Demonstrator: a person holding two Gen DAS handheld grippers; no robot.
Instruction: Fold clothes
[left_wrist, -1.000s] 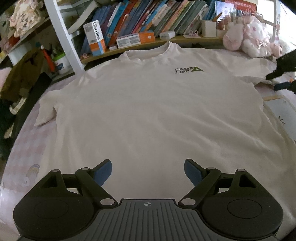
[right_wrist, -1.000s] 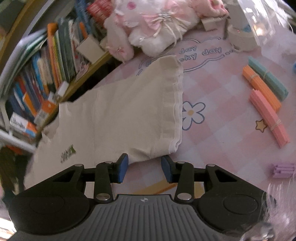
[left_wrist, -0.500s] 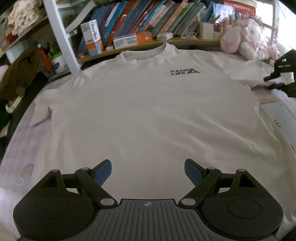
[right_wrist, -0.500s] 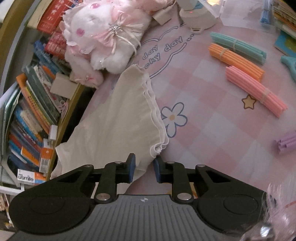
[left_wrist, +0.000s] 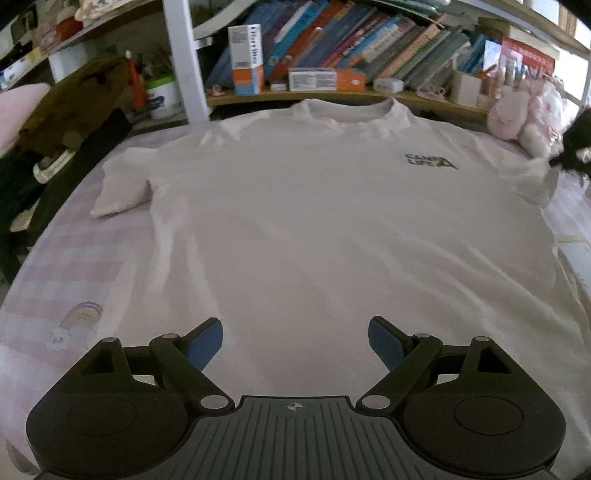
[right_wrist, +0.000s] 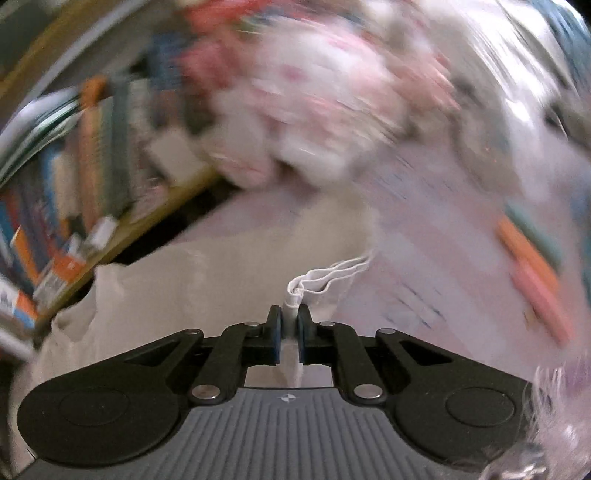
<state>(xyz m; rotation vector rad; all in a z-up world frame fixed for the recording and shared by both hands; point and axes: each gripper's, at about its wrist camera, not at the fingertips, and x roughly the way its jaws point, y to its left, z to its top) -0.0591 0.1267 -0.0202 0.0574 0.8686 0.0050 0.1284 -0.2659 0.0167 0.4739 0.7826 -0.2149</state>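
A cream T-shirt (left_wrist: 314, 221) with a small dark chest logo (left_wrist: 430, 161) lies spread flat, front up, on a pink checked cover. My left gripper (left_wrist: 295, 341) hovers over the shirt's lower middle, jaws wide apart with nothing between them. In the left wrist view the right gripper (left_wrist: 570, 147) shows as a dark shape at the shirt's right sleeve (left_wrist: 528, 177). In the blurred right wrist view my right gripper (right_wrist: 289, 314) is shut on the sleeve hem (right_wrist: 325, 278), which bunches up between its pads.
A bookshelf (left_wrist: 332, 62) full of books runs along the far side. A pink plush toy (left_wrist: 524, 114) sits at the far right. Dark clothes (left_wrist: 70, 107) are heaped at the left. Coloured stick bundles (right_wrist: 532, 258) lie on the cover right of the sleeve.
The right gripper closed onto the sleeve hem and lifted it; its view is now motion-blurred. The left gripper shifted sideways over the shirt, still open; the left sleeve is now more in view.
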